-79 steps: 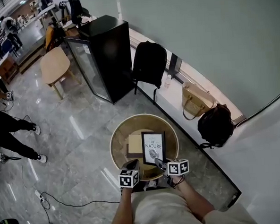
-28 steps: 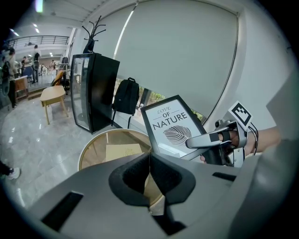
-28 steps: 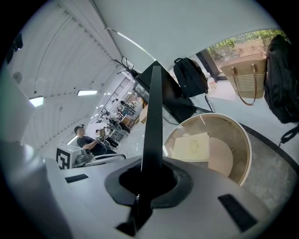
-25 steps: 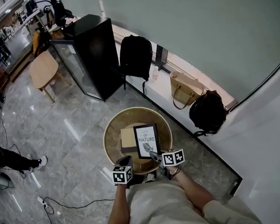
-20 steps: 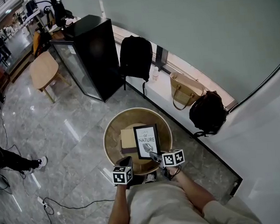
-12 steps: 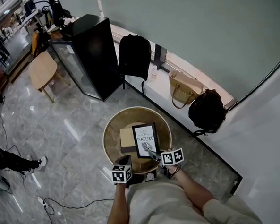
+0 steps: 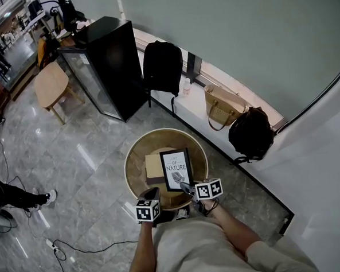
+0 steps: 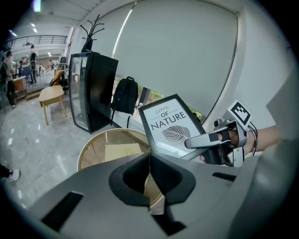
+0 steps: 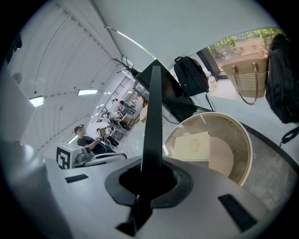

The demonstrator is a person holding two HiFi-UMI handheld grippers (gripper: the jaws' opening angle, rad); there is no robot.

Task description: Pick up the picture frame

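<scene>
Plainly, the picture frame (image 7: 176,168) was a slim rectangle with a thin black rim and a smooth white sheet. It was held upright over the round bench (image 7: 134,158). The right gripper (image 7: 184,187) was clamped tight on its lower right edge, the frame standing edge-on between the dark padded jaws. The left gripper (image 7: 154,192) hung beside it, jaws pressed together on nothing. The bench had a pale wooden rim and a glossy see-through top, with a flat cream square (image 7: 154,167) at its middle. The sheet read "LOVE OF NATURE" above a grey leaf drawing.
</scene>
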